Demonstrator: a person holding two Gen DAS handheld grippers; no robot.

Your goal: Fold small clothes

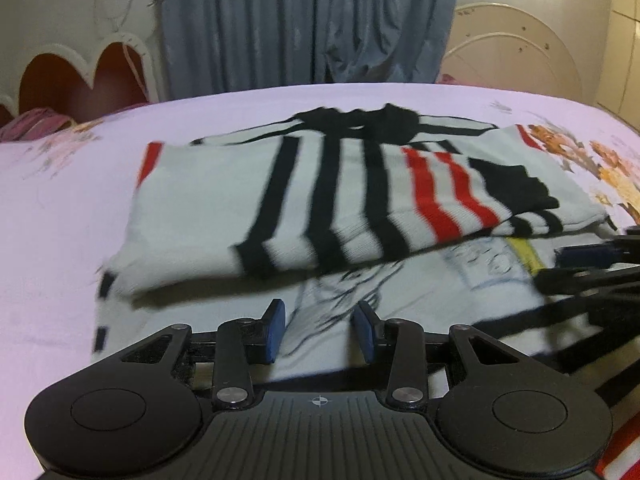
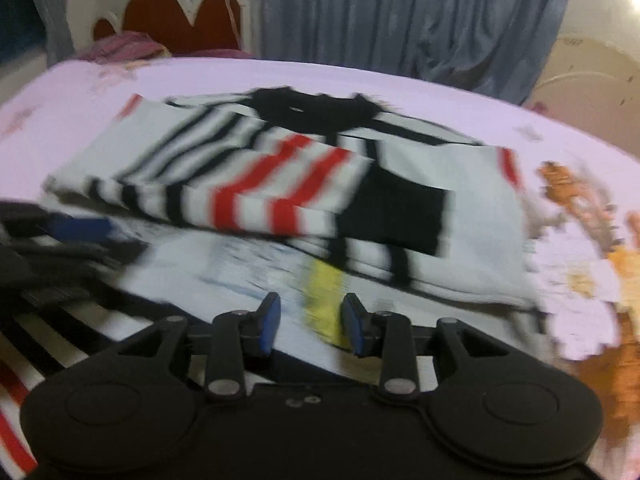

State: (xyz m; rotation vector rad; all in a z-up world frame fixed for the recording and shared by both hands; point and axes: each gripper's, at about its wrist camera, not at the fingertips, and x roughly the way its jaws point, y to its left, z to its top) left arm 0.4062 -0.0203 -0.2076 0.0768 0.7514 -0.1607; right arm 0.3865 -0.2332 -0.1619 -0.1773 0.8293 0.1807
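Striped sweater (image 1: pixel 352 196) lies on the bed (image 1: pixel 60 208), sleeves folded in over its white body w/ printed front. Left hand-held gripper (image 1: pixel 319 330) hovers over the near hem, pads narrowly apart, nothing between. Right hand-held gripper (image 2: pixel 308 322) likewise: narrow gap, empty, above the yellow patch (image 2: pixel 324 300). Right view blurred.

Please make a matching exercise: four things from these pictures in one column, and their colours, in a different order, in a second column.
Things:
1. curtain
2. bed sheet
3. folded sleeve stripes
4. collar of the garment

Colours:
A. black
B. pale pink
C. grey-blue
D. red

Pairs: 1-C, 2-B, 3-D, 4-A
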